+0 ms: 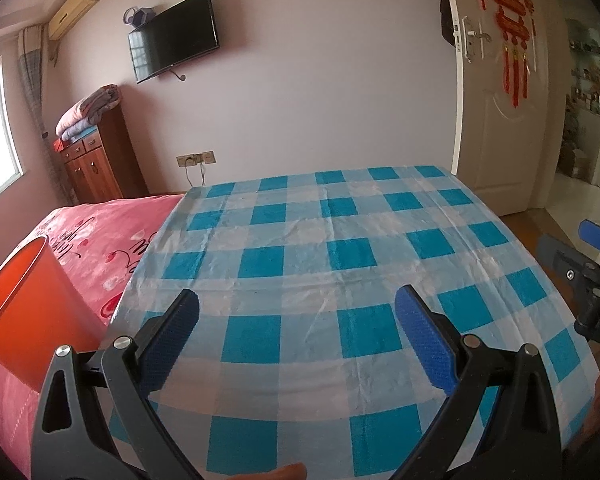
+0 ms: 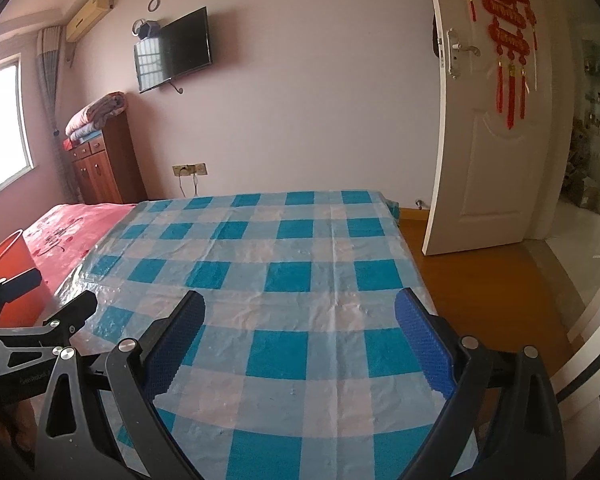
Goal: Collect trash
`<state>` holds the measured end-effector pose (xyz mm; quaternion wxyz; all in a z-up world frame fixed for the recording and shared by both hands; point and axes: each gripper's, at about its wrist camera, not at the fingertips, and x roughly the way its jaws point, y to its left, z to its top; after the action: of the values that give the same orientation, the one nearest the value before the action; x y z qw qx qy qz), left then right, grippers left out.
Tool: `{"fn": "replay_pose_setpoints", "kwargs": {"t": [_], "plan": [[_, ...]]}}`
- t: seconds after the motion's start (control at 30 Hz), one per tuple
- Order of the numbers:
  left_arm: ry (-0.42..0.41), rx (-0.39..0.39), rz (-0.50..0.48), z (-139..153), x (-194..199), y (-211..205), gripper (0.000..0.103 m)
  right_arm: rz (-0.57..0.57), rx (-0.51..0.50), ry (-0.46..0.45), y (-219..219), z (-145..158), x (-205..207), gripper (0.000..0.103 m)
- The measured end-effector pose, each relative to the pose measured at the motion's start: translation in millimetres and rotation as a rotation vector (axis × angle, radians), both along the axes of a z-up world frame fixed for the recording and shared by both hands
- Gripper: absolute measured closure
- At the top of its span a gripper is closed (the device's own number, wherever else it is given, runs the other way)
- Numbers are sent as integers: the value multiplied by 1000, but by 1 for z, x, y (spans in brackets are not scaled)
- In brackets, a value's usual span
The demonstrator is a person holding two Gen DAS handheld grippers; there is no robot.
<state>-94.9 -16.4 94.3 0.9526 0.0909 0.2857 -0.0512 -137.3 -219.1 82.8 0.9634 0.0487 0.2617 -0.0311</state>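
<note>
Checked tablecloth (image 1: 300, 240) below both gaping hand-held grippers (image 1: 296, 312) (image 2: 300, 312), orange bin (image 1: 24, 300) left of them.

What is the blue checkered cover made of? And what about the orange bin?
The blue checkered cover looks like thin plastic sheeting: it shines, crinkles, and keeps fold creases. The orange bin looks like smooth, slightly see-through plastic, since light glows through its wall. Neither can be told for sure from looks alone.

Both grippers: black angular frames, silver pivot screws, blue textured finger pads (image 1: 424, 340). Right gripper (image 1: 572, 248) carries white lettering, probably "DA…", cut off at frame edge.
</note>
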Motion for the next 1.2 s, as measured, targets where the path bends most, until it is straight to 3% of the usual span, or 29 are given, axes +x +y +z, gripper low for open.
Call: {"fn": "replay_pose_setpoints", "kwargs": {"t": [0.83,0.97,1.2], "plan": [[16,19,11,-16,9,-1,4,15,6,36,2,-19,13,8],[79,17,21,-32,22,0,4,19,21,73,3,-30,23,8],[230,46,58,-69,50,1,4,8,43,220,7,-66,57,8]]}}
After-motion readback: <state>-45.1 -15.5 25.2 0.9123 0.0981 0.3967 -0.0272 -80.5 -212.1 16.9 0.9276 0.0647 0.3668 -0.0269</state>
